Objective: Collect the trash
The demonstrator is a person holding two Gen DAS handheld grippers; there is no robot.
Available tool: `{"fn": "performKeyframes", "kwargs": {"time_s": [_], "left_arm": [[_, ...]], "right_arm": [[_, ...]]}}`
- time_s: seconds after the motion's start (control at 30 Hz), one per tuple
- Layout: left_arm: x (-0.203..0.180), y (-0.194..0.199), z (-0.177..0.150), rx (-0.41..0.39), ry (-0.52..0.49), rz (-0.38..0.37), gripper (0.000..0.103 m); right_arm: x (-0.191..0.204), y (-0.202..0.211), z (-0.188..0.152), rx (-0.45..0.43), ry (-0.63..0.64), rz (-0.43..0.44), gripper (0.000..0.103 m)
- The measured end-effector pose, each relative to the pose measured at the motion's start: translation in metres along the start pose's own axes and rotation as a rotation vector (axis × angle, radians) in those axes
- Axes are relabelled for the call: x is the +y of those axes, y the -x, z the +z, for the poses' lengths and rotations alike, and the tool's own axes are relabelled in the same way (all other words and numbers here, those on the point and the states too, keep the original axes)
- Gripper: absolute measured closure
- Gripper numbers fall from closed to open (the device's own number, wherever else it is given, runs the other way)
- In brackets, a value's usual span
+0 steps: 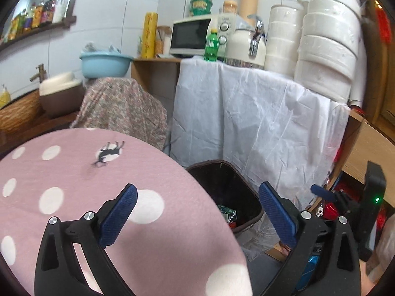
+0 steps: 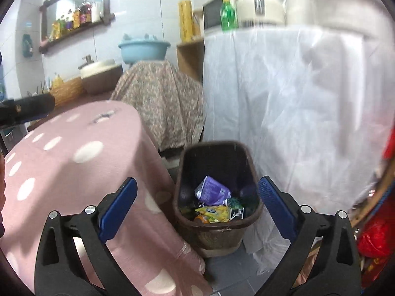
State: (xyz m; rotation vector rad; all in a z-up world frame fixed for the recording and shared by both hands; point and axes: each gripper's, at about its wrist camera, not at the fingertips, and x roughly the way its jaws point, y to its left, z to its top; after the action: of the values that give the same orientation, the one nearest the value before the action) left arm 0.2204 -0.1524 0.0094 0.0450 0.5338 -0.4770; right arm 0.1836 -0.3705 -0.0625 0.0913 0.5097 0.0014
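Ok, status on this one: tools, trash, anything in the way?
Left tool and right tool open, empty. Wrappers in brown bin. Pink dotted tabletop bare. Nothing blocking.

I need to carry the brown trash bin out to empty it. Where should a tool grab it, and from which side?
Grip the brown trash bin's near rim, coming from above with one finger inside and one outside. The bin stands upright and open-topped, and its body looks too wide to span. The pink dotted cloth crowds one side, the white sheet hangs behind.

L gripper [image 1: 197,212], R gripper [image 2: 197,207], jaws wide (empty)
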Motion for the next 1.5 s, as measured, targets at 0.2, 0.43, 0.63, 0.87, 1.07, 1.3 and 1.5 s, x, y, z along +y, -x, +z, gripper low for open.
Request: {"fn": "performKeyframes", "kwargs": {"time_s": [0.2, 0.43, 0.63, 0.87, 1.07, 1.3, 1.5], "left_arm": [[0.000, 0.062, -0.026, -0.057, -0.068, 0.104, 0.005], [0.000, 0.125, -0.063, -0.141, -0.039, 0.224, 0.005], [0.003, 0.169, -0.090, -0.226, 0.037, 0.324, 0.005], [0.002, 0.206, -0.114, -0.323, 0.086, 0.393, 0.005], [-0.006, 0.211, -0.125, -0.317, 0.061, 0.419, 0.005], [-0.010, 0.214, -0.131, -0.318, 0.064, 0.425, 0.005], [-0.008, 0.216, -0.135, -0.314, 0.077, 0.431, 0.005]], "right_arm": [[0.039, 0.068, -0.001, -0.108, 0.053, -0.002, 0.006], [0.089, 0.141, -0.015, -0.207, 0.089, 0.041, 0.006], [0.122, 0.177, -0.040, -0.260, 0.187, 0.047, 0.006], [0.133, 0.210, -0.064, -0.305, 0.156, 0.116, 0.006], [0.136, 0.222, -0.068, -0.295, 0.116, 0.180, 0.006], [0.136, 0.224, -0.069, -0.295, 0.105, 0.204, 0.006], [0.135, 0.222, -0.069, -0.290, 0.096, 0.208, 0.006]]}}
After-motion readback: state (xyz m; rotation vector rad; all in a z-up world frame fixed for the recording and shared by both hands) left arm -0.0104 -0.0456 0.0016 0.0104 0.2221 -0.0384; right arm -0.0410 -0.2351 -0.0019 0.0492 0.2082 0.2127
